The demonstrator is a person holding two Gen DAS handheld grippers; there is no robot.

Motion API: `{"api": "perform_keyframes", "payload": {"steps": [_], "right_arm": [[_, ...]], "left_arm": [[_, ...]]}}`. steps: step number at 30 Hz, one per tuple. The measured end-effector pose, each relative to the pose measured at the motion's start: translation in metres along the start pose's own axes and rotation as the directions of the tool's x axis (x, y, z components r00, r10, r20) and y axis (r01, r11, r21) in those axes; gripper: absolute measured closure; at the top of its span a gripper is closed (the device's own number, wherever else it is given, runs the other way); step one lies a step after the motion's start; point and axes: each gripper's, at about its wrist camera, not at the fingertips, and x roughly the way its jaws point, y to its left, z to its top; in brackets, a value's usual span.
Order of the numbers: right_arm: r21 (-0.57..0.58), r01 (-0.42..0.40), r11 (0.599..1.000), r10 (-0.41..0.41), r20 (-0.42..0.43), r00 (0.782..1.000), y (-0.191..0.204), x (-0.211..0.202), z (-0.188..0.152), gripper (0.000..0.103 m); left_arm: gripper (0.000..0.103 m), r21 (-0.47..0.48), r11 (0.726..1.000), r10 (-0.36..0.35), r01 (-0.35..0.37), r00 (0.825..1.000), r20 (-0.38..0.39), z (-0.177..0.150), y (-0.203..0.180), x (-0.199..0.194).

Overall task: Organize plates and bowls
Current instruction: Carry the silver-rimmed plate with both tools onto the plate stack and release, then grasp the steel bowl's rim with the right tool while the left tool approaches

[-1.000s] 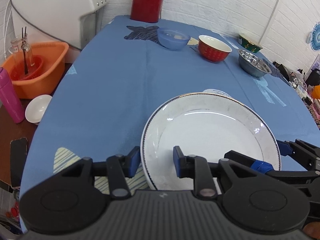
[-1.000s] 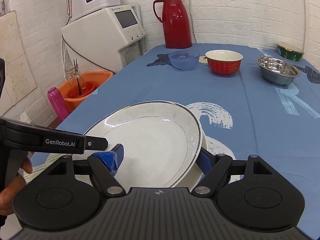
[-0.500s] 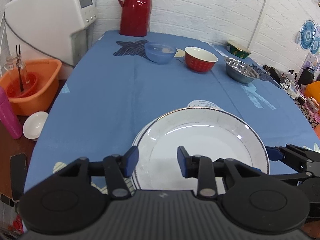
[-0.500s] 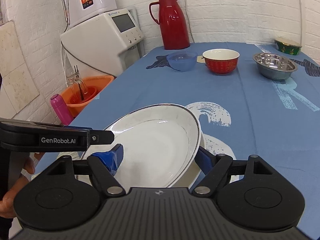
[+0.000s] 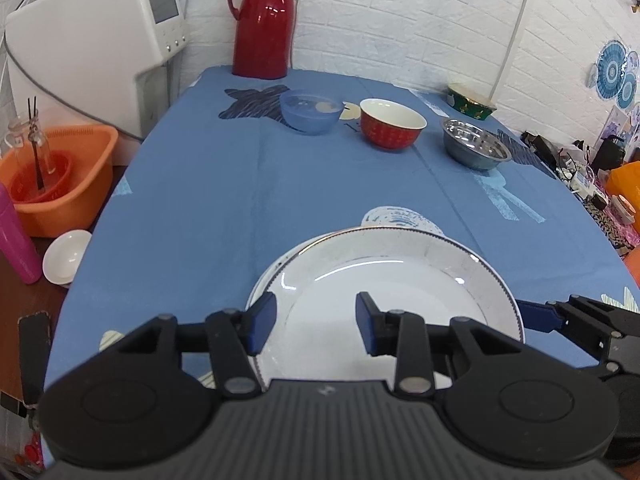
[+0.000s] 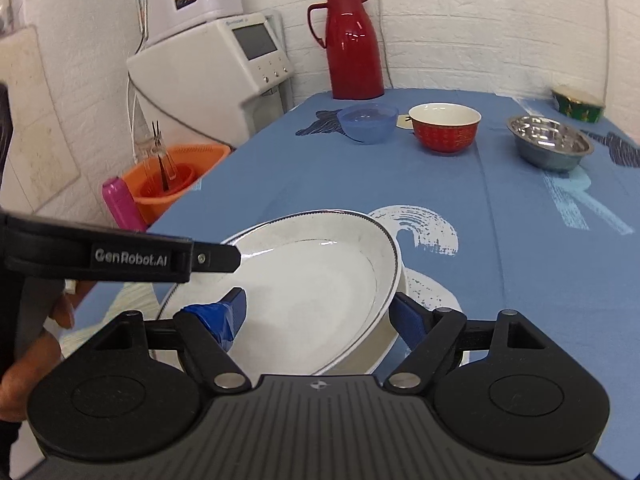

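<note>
A white plate (image 5: 384, 280) with a dark beaded rim lies slightly tilted on a second white plate (image 6: 420, 280) at the near end of the blue tablecloth (image 5: 200, 200). My left gripper (image 5: 316, 320) is open over the top plate's left rim and touches nothing. My right gripper (image 6: 320, 316) is wide open, one finger over the plate and the other outside its right rim. In the left wrist view its blue fingertip (image 5: 536, 316) shows beside that rim. Far off stand a blue bowl (image 5: 312, 114), a red bowl (image 5: 392, 128), a steel bowl (image 5: 476, 148) and a green bowl (image 5: 472, 102).
A red thermos (image 5: 264, 20) stands at the table's far end, with a white machine (image 5: 92, 40) to its left. Off the left edge are an orange basin (image 5: 60, 176), a pink bottle (image 5: 14, 236) and a small white bowl (image 5: 66, 256). Clutter lines the right edge.
Both grippers have drawn back and risen from the plates. The top plate has sunk lower onto the plate beneath it. Both stay open.
</note>
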Motion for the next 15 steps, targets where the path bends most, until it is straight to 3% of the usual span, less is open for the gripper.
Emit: {"api": "perform_keyframes", "payload": {"steps": [4, 10, 15], "right_arm": [[0.092, -0.036, 0.995, 0.032, 0.042, 0.999, -0.018, -0.007, 0.000, 0.037], [0.044, -0.058, 0.997, 0.051, 0.129, 0.990, -0.012, -0.028, 0.007, 0.039], [0.060, -0.062, 0.996, 0.054, 0.135, 0.989, -0.025, -0.030, 0.007, 0.039]], "left_arm": [[0.069, 0.007, 1.000, -0.010, 0.010, 1.000, 0.000, 0.000, -0.004, -0.001], [0.068, 0.002, 1.000, -0.016, 0.016, 1.000, 0.004, 0.002, -0.006, -0.002], [0.062, 0.012, 0.999, -0.030, 0.030, 0.999, 0.014, 0.004, -0.012, -0.004]]}}
